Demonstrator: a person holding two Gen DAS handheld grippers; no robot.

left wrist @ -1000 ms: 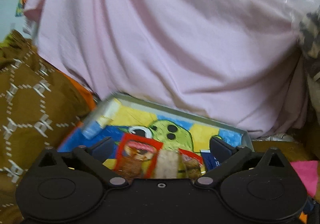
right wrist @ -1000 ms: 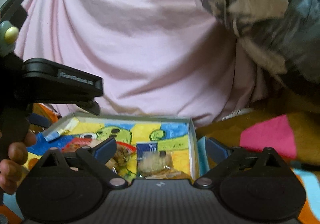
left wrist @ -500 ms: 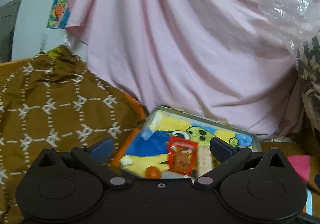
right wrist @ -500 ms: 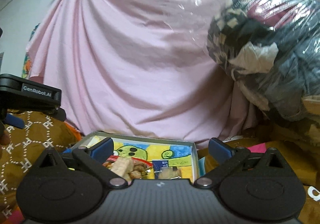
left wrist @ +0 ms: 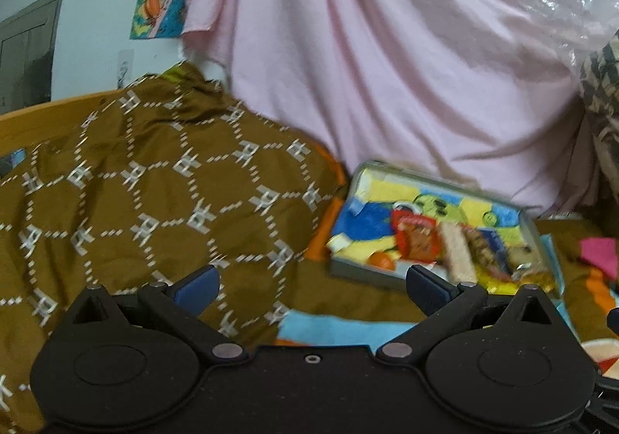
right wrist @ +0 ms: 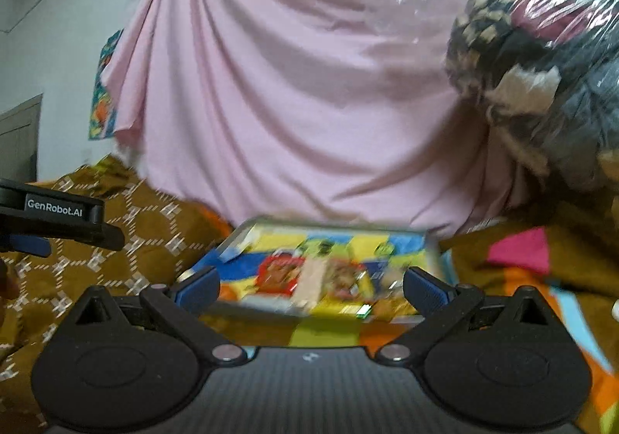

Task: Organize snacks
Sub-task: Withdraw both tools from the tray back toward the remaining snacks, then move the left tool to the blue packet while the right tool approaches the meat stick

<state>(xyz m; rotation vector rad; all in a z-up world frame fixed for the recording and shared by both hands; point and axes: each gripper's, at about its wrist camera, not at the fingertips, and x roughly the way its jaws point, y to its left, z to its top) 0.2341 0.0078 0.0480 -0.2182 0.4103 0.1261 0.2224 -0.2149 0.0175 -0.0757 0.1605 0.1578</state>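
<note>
The jaws of the left gripper [left wrist: 311, 289] stand wide apart and hold nothing, with only the brown patterned cloth [left wrist: 154, 194] between them; the jaws of the right gripper [right wrist: 311, 289] are just as wide and empty, framing the tray [right wrist: 240, 240] from in front. One shallow tray [left wrist: 532, 233] with a cartoon-print bottom lies on the bed against the pink sheet [left wrist: 387, 66], and the snacks lie in it: one red packet [left wrist: 416, 240], one pale bar [left wrist: 456, 252], a darker bar beside it, one small orange [left wrist: 381, 260], and a few more wrappers too blurred to count. The left view alone shows the orange and the tray off to the right; the right view alone shows the left gripper's body [right wrist: 58, 219] at its left edge and a plastic-wrapped bundle of clothes [right wrist: 541, 66].
</note>
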